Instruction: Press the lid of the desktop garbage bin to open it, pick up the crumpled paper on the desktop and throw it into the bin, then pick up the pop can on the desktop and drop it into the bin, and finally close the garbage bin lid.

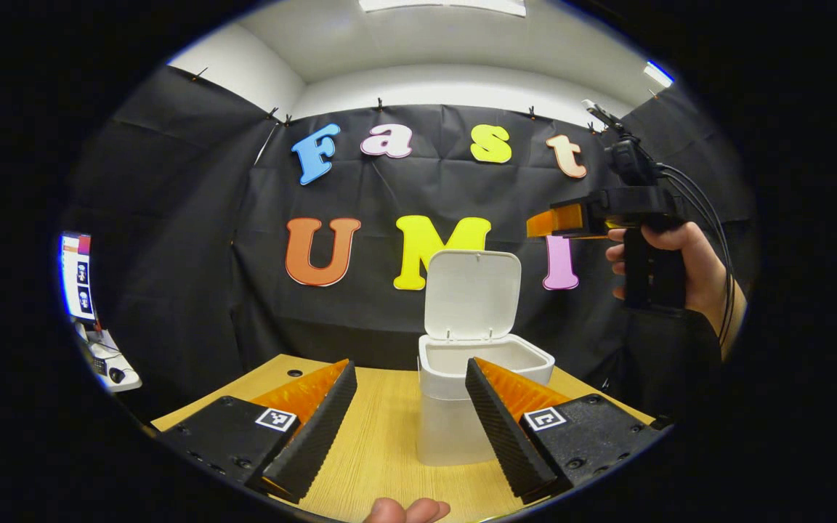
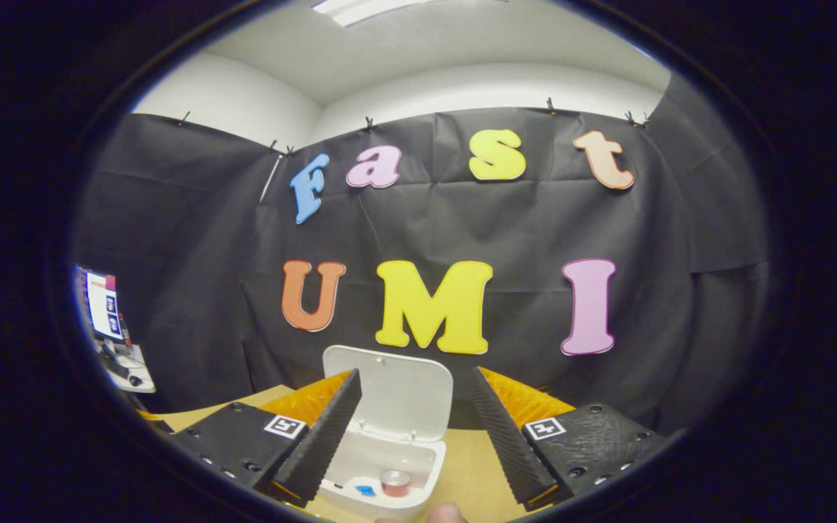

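- The left tongs (image 1: 410, 421) are gaping wide, holding nothing, hovering low over the desk (image 1: 382, 443).
- The bin (image 1: 462, 392) is standing just ahead on the desk, its lid (image 1: 471, 294) standing upright.
- A hand (image 1: 687, 272) is holding the right tongs (image 1: 556, 221) high, right of the bin.

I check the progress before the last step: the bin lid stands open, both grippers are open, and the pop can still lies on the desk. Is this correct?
Not quite. The pop can already lies inside the bin, as the right gripper view shows. The rest holds: the lid stands open, and the left gripper and right gripper are open.
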Demonstrator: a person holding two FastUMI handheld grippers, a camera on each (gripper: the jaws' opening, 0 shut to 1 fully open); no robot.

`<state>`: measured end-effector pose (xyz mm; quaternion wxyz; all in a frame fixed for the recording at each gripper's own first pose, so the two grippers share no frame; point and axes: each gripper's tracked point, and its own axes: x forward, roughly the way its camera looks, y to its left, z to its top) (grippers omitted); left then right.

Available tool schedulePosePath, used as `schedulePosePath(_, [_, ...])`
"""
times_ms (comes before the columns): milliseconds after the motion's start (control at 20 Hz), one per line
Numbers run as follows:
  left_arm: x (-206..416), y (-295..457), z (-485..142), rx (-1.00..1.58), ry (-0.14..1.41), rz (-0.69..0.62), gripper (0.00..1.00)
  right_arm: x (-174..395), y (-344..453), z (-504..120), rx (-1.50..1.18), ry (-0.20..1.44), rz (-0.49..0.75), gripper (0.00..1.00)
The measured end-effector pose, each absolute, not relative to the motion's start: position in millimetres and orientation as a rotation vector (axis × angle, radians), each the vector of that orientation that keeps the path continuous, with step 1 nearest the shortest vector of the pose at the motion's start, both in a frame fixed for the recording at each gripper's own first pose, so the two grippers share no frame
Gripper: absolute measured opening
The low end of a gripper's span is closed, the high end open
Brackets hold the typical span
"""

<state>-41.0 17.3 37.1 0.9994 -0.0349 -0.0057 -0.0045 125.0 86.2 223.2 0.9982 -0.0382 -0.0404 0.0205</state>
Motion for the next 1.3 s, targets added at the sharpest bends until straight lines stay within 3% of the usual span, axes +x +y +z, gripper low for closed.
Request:
schedulePosePath(200, [-36,27,29,-0.074,0.009,-0.022,0.98,186,107,222,-0.057,0.002,0.046,0.93])
schedulePosePath(250, [-35,30,27,-0.077,0.009,-0.020,0.98,200,111,221,-0.038,0.019,0.043,0.97])
schedulePosePath(350, [-34,35,25,-0.087,0.016,-0.019,1.00,222,115,215,-0.019,0.050,0.033,0.93])
schedulePosePath(400, [-35,35,23,-0.089,0.022,-0.020,0.98,231,116,210,-0.005,0.073,0.031,0.97])
schedulePosePath(550, [-38,37,21,-0.074,0.026,-0.013,0.98,236,116,206,0.033,0.094,0.024,0.94])
schedulePosePath(650, [-41,36,25,-0.067,0.013,-0.013,0.98,229,118,201,0.014,0.116,0.022,0.90])
schedulePosePath(950, [-52,25,38,-0.008,-0.048,0.000,0.97,168,130,176,-0.090,0.133,0.044,0.91])
schedulePosePath(1150, [-59,7,17,-0.007,-0.031,-0.007,0.98,126,135,135,-0.047,0.125,0.086,0.97])
schedulePosePath(1300, [-65,1,1,0.037,-0.025,0.009,0.97,110,132,92,-0.052,0.166,0.096,0.96])
